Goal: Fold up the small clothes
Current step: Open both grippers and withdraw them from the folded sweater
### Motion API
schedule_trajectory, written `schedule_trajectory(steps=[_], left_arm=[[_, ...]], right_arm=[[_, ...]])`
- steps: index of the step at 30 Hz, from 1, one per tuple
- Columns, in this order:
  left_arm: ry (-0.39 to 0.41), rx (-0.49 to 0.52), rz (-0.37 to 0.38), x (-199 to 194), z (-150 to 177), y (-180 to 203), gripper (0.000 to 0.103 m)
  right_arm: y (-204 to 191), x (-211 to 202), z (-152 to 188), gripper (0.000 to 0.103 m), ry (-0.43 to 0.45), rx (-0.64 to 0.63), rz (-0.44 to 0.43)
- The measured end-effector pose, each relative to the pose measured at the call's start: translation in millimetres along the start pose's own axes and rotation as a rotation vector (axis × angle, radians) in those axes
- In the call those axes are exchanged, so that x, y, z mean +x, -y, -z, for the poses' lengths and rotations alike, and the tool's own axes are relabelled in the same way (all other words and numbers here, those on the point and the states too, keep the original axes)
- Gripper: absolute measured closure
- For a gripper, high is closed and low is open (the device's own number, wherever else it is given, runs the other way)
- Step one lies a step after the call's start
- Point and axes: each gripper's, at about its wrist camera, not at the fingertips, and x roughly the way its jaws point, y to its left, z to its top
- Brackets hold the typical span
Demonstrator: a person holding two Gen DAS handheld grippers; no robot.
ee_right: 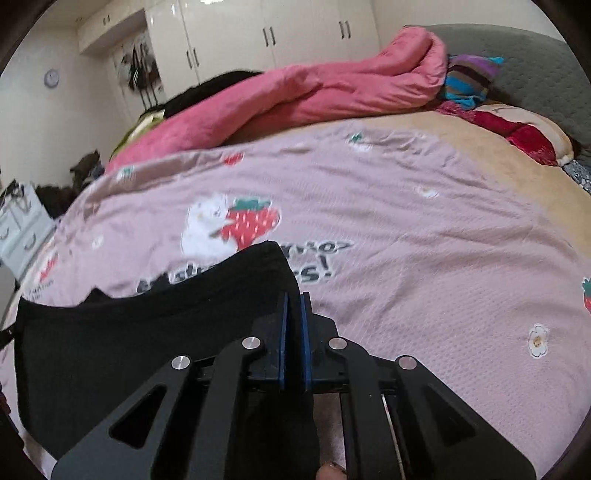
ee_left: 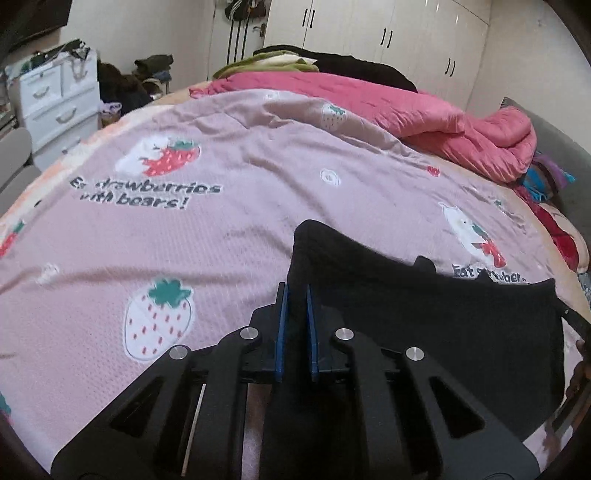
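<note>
Black garment (ee_left: 436,332) is held stretched just above the bed's pink strawberry-print cover (ee_left: 221,236), one upper corner clamped in the left tool (ee_left: 295,291), the opposite corner clamped in the right tool (ee_right: 293,299). Pink quilt (ee_right: 314,92) is heaped behind, before white wardrobes (ee_left: 406,33).

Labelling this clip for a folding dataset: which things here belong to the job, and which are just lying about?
Job:
black garment
left gripper, shut on it
right gripper, shut on it
strawberry sheet, the work surface

Lying about:
pink quilt
striped cloth
white drawers
wardrobe
</note>
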Motion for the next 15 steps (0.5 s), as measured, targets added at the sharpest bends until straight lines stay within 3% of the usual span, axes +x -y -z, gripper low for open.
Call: schedule_trajectory(steps=[10,15], left_arm=[[-0.089,0.021,-0.030,34.9,13.8,-2.9,0.097],[-0.093,0.041,-0.046,31.1,16.5,-0.9,0.087]], right_arm=[[-3.8,30.1,19.9,0.097,-0.098,-0.041,0.107],[-8.1,30.1,24.8,0.095,-0.109,-0.072,0.143]])
